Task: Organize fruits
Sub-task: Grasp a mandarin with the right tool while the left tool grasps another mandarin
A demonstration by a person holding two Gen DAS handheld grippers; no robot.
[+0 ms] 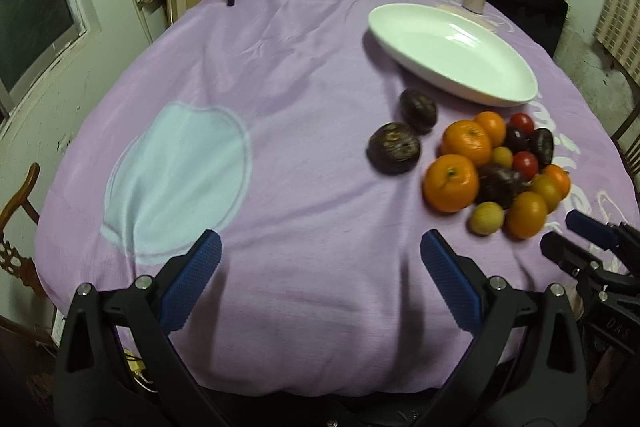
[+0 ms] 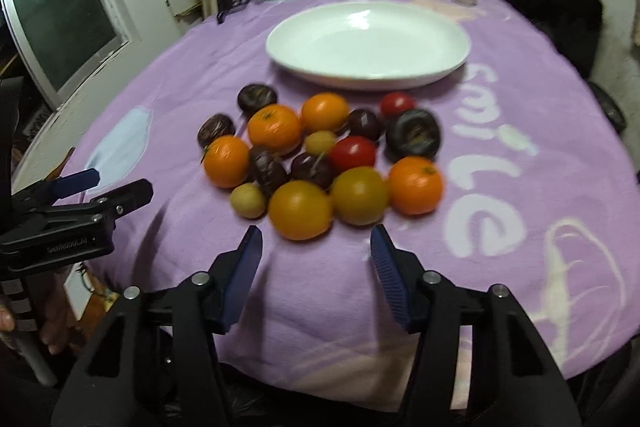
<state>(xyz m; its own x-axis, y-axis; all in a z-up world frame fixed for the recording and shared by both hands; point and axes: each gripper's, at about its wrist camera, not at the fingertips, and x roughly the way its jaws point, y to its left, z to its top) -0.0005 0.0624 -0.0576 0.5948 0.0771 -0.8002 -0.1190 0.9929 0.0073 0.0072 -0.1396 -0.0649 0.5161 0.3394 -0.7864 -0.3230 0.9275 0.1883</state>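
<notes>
The right gripper (image 2: 316, 247), jaws half apart and empty, is approaching the near orange fruit (image 2: 300, 210); next, closing on it for the far white dish (image 2: 448, 65)

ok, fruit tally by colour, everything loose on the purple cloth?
Orange fruits: 5
Yellowish fruits: 3
Red fruits: 2
Dark purple-brown fruits: 6
Total: 16

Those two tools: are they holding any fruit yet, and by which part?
No. The left tool and right tool are both open over bare cloth; the fruit pile lies untouched.
</notes>
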